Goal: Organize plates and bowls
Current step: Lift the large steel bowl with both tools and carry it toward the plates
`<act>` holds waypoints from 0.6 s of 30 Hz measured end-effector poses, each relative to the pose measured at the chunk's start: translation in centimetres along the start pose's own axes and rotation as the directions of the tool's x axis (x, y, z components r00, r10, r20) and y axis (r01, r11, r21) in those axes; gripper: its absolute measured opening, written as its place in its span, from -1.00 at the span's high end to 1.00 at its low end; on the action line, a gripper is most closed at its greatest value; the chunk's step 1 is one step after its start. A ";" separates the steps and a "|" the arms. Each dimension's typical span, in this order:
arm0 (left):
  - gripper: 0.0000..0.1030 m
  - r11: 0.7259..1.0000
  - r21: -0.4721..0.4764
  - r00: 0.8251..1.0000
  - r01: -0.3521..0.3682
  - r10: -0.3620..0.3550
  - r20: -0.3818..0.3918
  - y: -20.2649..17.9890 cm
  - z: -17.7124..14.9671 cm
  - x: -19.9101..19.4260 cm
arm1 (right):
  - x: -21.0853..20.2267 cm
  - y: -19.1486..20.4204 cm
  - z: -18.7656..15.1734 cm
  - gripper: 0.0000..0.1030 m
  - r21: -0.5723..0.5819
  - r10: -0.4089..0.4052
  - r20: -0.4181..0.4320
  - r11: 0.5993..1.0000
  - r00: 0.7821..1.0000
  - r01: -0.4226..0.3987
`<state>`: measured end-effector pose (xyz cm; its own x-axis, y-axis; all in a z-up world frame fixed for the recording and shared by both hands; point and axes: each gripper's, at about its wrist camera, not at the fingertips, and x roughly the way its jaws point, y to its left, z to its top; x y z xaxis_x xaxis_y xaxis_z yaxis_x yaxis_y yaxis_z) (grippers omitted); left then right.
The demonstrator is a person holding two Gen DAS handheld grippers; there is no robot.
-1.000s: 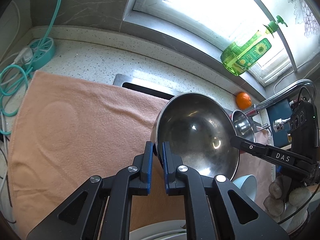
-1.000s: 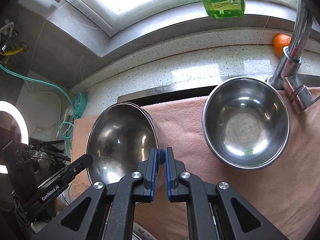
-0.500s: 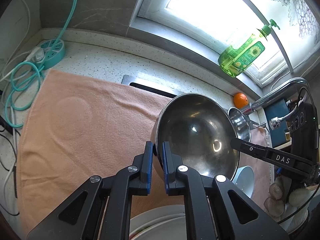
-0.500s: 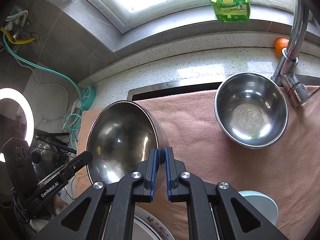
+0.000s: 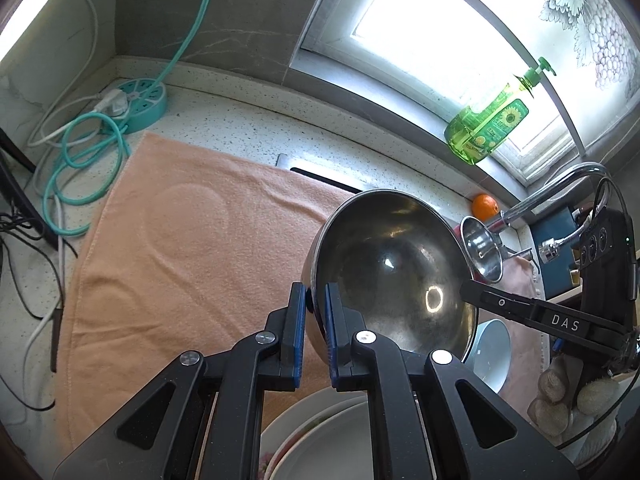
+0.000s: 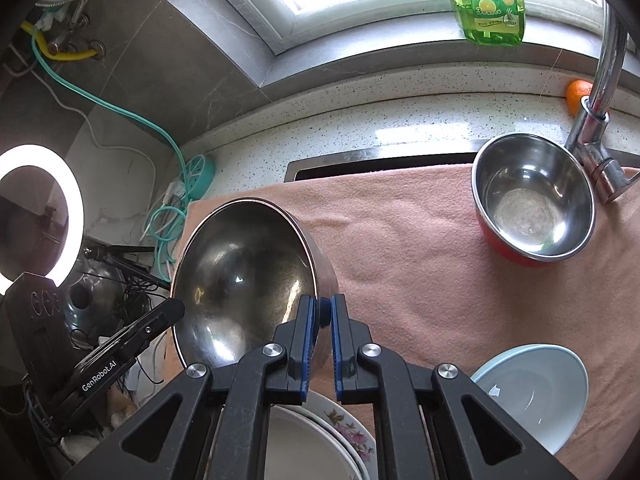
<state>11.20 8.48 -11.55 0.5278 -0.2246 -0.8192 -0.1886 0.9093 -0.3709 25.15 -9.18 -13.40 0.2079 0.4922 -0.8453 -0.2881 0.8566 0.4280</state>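
Steel bowl point(image 5: 396, 272) is pinched by both grippers, held tilted above the towel point(image 5: 180, 240). Left gripper point(image 5: 311, 334) is clamped tight on the near rim, right gripper point(image 6: 320, 344) clamped on the opposite rim. Small bowl point(image 6: 532, 196) sits by the faucet point(image 6: 600, 92); blue bowl point(image 6: 536, 392) and plates point(image 6: 320, 440) are below.

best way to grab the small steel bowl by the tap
Pinch the small steel bowl by its thin rim, coming from above on the left side: it sits upright and open on the towel, and the tap crowds its right edge.
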 end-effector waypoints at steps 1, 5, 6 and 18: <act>0.85 1.000 -0.003 1.000 -0.003 0.003 0.001 0.3 -0.1 -0.2 | 0.1 0.3 -0.1 0.84 -0.005 0.003 -0.002 1.000 1.000 -0.003; 0.85 1.000 -0.015 1.000 -0.018 0.018 0.009 1.3 -0.7 -1.2 | 0.5 1.7 -0.5 0.84 -0.020 0.015 -0.008 1.000 1.000 -0.016; 0.85 1.000 -0.021 1.000 -0.022 0.022 0.011 1.6 -0.8 -1.4 | 0.6 2.0 -0.7 0.84 -0.025 0.019 -0.009 0.999 1.000 -0.019; 0.85 0.995 -0.088 0.998 -0.055 0.058 0.025 5.4 -2.8 -3.8 | 2.5 5.8 -2.3 0.84 -0.082 0.044 -0.049 0.995 0.998 -0.048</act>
<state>5.84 13.26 -11.67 0.5367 -0.1627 -0.8279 -0.2898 0.8860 -0.3620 21.85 -3.35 -13.72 0.1494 0.5215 -0.8401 -0.3733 0.8165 0.4404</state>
